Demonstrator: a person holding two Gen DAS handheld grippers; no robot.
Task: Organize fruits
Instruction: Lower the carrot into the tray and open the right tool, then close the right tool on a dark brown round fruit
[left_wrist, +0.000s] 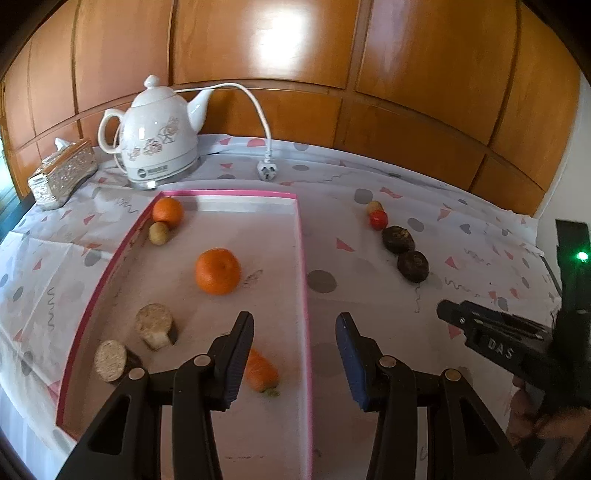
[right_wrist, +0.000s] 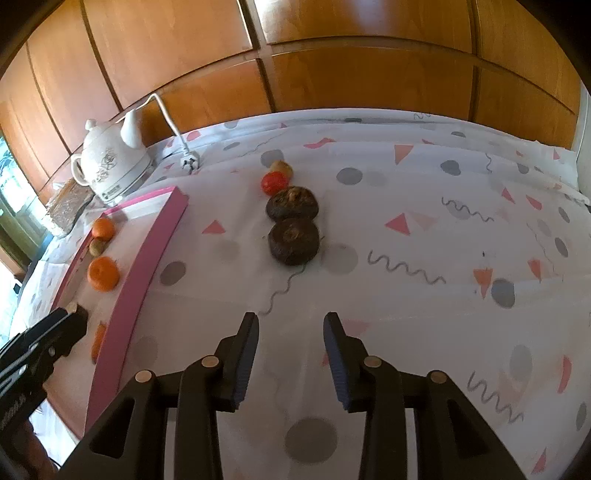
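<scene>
Beside the pink tray (right_wrist: 147, 266), a kettle (right_wrist: 110, 166); both grippers' fingers parted, holding nothing.

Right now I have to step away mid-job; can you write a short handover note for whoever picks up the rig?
Left tool: open, empty, over the pink-rimmed tray.
Right tool: open, empty, over the patterned tablecloth.
Done: two oranges, a small kiwi, two cut beige chunks and a carrot piece lie in the tray.
Left: two dark round fruits, a small red fruit and a small tan fruit on the cloth.
</scene>
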